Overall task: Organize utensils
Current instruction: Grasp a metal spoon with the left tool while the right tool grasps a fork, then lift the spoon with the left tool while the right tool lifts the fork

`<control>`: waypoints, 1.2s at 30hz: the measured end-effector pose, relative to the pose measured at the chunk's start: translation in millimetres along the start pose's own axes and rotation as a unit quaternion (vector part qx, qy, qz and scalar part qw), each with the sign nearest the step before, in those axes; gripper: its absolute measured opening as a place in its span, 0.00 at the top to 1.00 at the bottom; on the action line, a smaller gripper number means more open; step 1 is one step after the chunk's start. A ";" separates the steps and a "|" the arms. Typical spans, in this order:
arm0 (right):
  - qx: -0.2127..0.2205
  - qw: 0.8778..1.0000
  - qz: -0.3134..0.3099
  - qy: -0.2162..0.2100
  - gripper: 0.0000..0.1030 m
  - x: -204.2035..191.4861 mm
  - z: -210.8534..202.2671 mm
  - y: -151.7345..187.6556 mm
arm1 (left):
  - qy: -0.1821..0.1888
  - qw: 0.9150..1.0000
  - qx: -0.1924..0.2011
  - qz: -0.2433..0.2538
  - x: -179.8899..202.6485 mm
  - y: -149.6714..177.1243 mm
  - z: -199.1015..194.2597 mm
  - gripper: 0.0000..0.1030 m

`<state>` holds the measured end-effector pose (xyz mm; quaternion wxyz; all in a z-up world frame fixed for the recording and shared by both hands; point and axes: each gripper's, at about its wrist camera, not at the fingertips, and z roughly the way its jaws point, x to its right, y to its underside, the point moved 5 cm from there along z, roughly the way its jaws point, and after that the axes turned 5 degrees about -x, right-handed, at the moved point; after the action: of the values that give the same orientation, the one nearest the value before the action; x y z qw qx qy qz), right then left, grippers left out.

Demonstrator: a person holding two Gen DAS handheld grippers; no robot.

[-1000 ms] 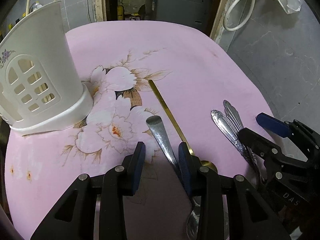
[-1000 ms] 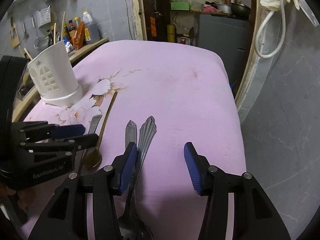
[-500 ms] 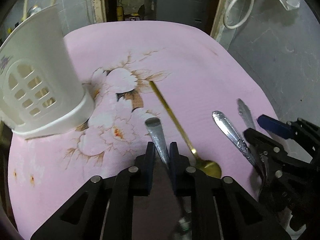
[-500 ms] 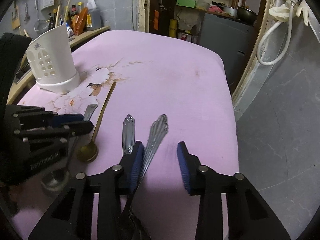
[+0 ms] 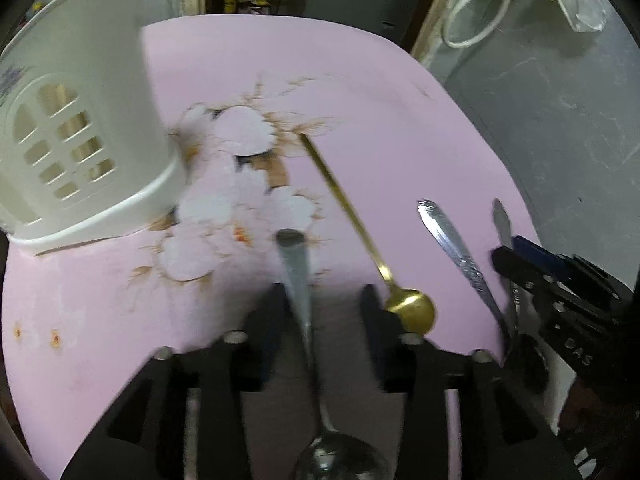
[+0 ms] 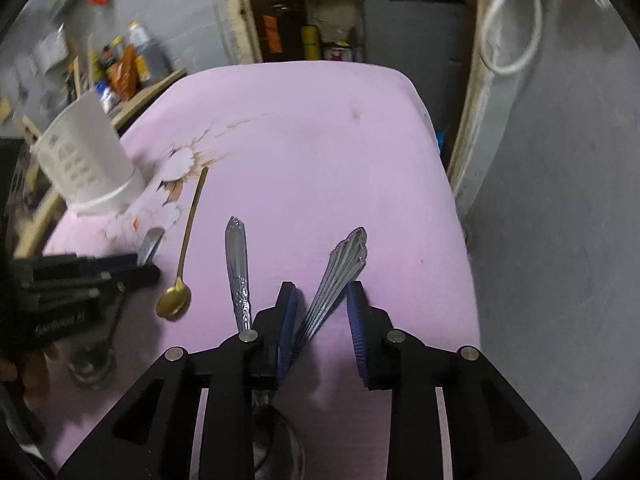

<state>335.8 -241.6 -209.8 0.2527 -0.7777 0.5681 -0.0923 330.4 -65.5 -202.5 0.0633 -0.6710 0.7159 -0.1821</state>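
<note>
Left wrist view: pink flowered tablecloth [image 5: 380,92] fills most of the shot, kinda blurry.
Left gripper [image 5: 320,312]: jaws have just been opening, and now there's a clear gap on the right side of the plain steel spoon [image 5: 298,276] that sits between them. Handle runs up close to the left finger, but too smeared to call it contact. Looks like nothing's pinched.
Plain steel spoon: handle points away from the camera, bowl down at the bottom edge under the gripper body.
Gold spoon [image 5: 360,232]: long thin handle lying diagonally on the cloth, bowl just beside the right finger of the left gripper.
White holder [image 5: 76,120]: slotted plastic utensil cup, standing at the far left on the cloth, well apart from all the cutlery.
Patterned handle [image 5: 456,248]: silver piece lying on the cloth between the gold spoon and the other gripper.
Right wrist view: sharper, same table from the other side.
Right gripper [image 6: 322,308]: jaws partly open with the ribbed fan-shaped handle [image 6: 340,268] slanting up between them. It leans toward the left pad low down and ends near the right fingertip, can't tell if either pad actually presses it.
Patterned handle again [image 6: 237,264]: lies just left of the right gripper, outside the jaws.
</note>
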 end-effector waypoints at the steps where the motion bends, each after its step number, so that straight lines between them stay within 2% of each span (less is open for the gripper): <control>1: 0.000 1.000 0.005 -0.001 0.76 0.5 0.4 -0.1 | -0.017 1.000 0.001 0.014 4.3 -0.8 1.3 0.64; 3: 0.001 1.000 0.012 0.000 0.76 0.2 2.5 -1.3 | -0.049 0.998 0.009 0.039 11.5 0.1 2.8 0.65; 5: -0.002 1.000 0.019 0.004 0.76 -0.4 3.4 -1.8 | -0.055 0.998 0.012 0.028 9.7 0.1 1.6 0.70; 7: -0.004 1.000 0.020 0.010 0.76 -1.7 3.5 -1.9 | -0.064 0.998 0.015 0.019 4.0 -1.9 1.0 0.92; 15: 0.006 0.998 0.051 -0.030 0.93 4.1 -6.2 2.7 | -0.031 0.999 0.015 0.001 -7.7 5.2 -5.7 0.93; 20: -0.007 0.998 0.047 -0.031 0.92 4.2 -7.1 7.3 | -0.029 1.000 0.007 0.010 -18.6 21.8 -15.3 0.92; 24: -0.014 0.999 0.036 -0.016 0.86 -1.7 -3.1 6.6 | -0.049 0.997 -0.008 0.053 -9.0 19.9 -11.3 0.92; 27: -0.020 0.999 0.040 -0.006 0.87 -2.9 -1.5 5.8 | -0.053 0.997 -0.008 0.053 -7.2 17.2 -10.9 0.92; 31: 0.003 0.997 0.062 -0.037 0.94 2.8 -7.4 7.6 | -0.039 0.999 0.024 0.026 -1.1 17.7 -12.5 0.93; 33: 0.020 0.997 0.059 -0.048 0.96 4.0 -15.0 11.7 | -0.031 0.999 0.043 0.013 -2.6 28.6 -22.8 0.93; 36: 0.030 0.996 0.054 -0.057 0.98 -1.6 -21.8 18.7 | -0.017 0.995 0.093 0.005 -6.0 38.8 -41.7 0.93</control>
<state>310.2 -250.6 -200.3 0.3126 -0.7418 0.5911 -0.0513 280.6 -50.9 -178.3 0.1383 -0.6615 0.6981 -0.2367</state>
